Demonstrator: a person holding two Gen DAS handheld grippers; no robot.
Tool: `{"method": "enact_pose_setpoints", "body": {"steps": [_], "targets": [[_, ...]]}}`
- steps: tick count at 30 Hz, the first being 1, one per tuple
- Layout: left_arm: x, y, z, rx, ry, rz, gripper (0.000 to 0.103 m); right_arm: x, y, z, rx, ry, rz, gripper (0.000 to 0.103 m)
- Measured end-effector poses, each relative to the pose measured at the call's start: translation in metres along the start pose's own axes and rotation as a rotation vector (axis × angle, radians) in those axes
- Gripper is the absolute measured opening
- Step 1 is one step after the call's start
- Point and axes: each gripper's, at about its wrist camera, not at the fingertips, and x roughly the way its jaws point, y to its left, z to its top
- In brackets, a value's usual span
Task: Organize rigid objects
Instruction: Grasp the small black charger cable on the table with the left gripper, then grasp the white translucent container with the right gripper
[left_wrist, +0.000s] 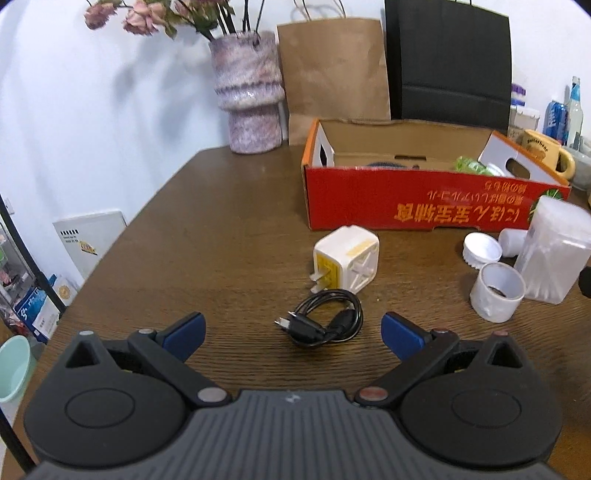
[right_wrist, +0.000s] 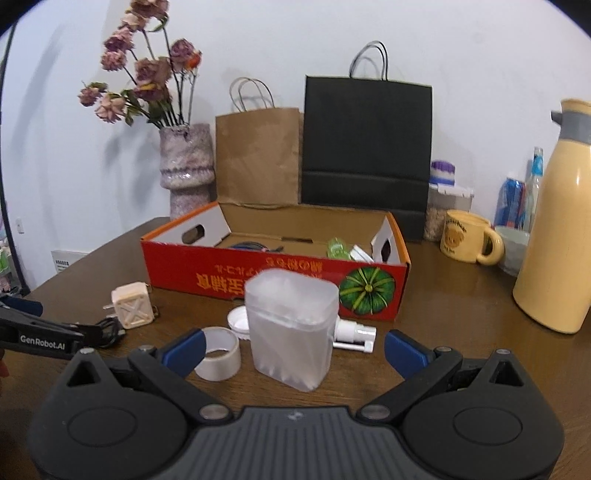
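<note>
My left gripper (left_wrist: 293, 334) is open just above the brown table, its blue pads on either side of a coiled black cable (left_wrist: 323, 322). Beyond the cable lies a white plug adapter (left_wrist: 347, 256). My right gripper (right_wrist: 293, 350) is open too, and a frosted plastic container (right_wrist: 291, 328) stands between its pads without touching them. A white tape roll (right_wrist: 218, 354), a white lid (right_wrist: 238, 321) and a small white pump part (right_wrist: 356, 338) lie around that container. The red cardboard box (right_wrist: 207, 264) stands open behind, with a green item (right_wrist: 338, 249) and a dark cable inside.
A vase of dried flowers (right_wrist: 186, 170), a brown paper bag (right_wrist: 258, 155) and a black paper bag (right_wrist: 367, 147) line the wall. A yellow mug (right_wrist: 467, 236), a cream thermos (right_wrist: 559, 229) and drink cans stand to the right. The table edge (left_wrist: 110, 254) falls away on the left.
</note>
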Motion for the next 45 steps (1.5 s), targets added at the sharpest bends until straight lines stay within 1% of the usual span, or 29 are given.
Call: {"method": "enact_pose_setpoints", "body": {"steps": [7, 11, 14, 16, 18, 19, 20, 21, 27, 35, 42, 45], "targets": [[0.023, 0.002, -0.001, -0.032, 0.035, -0.025, 0.103, 0.010, -0.002, -0.007, 0.029, 0.018, -0.002, 0.103], [0.030, 0.003, -0.002, -0.037, 0.052, -0.026, 0.103, 0.011, -0.001, -0.009, 0.029, 0.020, 0.005, 0.103], [0.031, 0.003, -0.003, -0.044, 0.049, -0.040, 0.102, 0.011, 0.000, -0.010, 0.022, 0.019, 0.006, 0.103], [0.029, 0.003, -0.003, -0.046, 0.040, -0.057, 0.092, 0.011, 0.001, -0.011, 0.020, 0.021, 0.005, 0.103], [0.026, 0.002, -0.004, -0.040, 0.026, -0.075, 0.075, 0.011, 0.001, -0.012, 0.020, 0.022, 0.003, 0.103], [0.024, 0.001, -0.004, -0.032, 0.016, -0.078, 0.070, 0.011, 0.001, -0.012, 0.020, 0.023, 0.002, 0.103], [0.022, -0.001, -0.005, -0.028, 0.011, -0.085, 0.062, 0.011, 0.001, -0.012, 0.021, 0.024, 0.000, 0.103], [0.021, -0.001, -0.005, -0.025, 0.006, -0.091, 0.060, 0.011, 0.001, -0.012, 0.021, 0.024, 0.000, 0.103], [0.018, -0.002, -0.007, -0.023, -0.006, -0.101, 0.058, 0.012, 0.002, -0.014, 0.014, 0.026, -0.002, 0.103], [0.011, -0.001, -0.007, -0.020, -0.040, -0.083, 0.057, 0.011, 0.002, -0.014, 0.012, 0.017, 0.000, 0.103], [0.002, 0.001, -0.007, -0.020, -0.075, -0.073, 0.057, 0.008, 0.009, -0.014, -0.005, 0.010, 0.021, 0.103], [-0.001, 0.002, -0.006, -0.021, -0.087, -0.067, 0.057, 0.011, 0.012, -0.012, -0.003, 0.012, 0.011, 0.103]]}}
